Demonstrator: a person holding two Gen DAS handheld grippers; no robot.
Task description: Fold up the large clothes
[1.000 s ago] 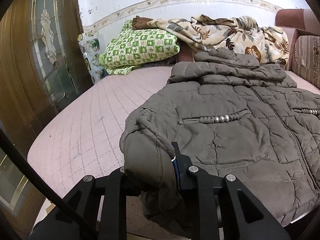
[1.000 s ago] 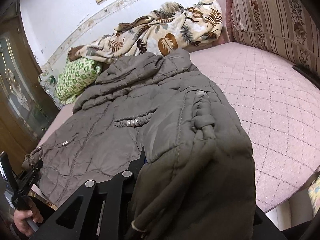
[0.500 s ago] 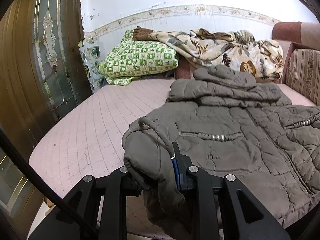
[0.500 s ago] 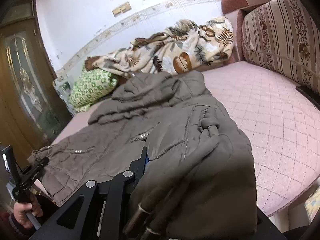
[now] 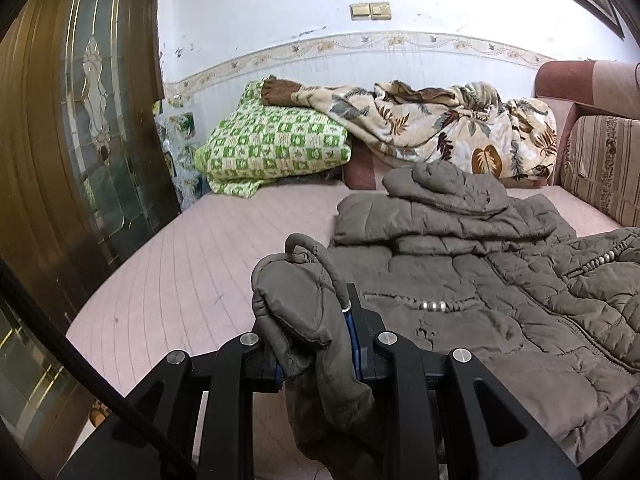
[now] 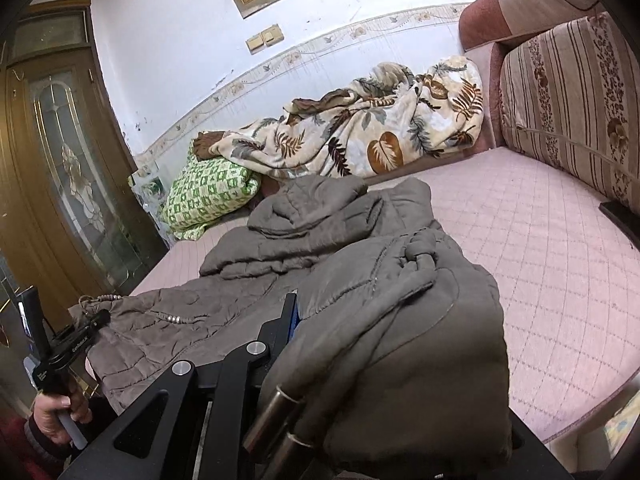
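The left gripper [image 5: 316, 344] clamps the near hem corner of the grey-brown jacket [image 5: 500, 312] spread on the pink bed [image 5: 192, 280], while only the right view shows the right gripper [image 6: 320, 344] pinching the opposite corner, metal toggles [image 6: 276, 420] dangling.

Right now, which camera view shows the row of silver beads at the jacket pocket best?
The left wrist view. There the silver beads lie near the middle of the picture, unobstructed, on the flat front of the brown jacket. In the right wrist view the same jacket shows beads only small and far to the left.
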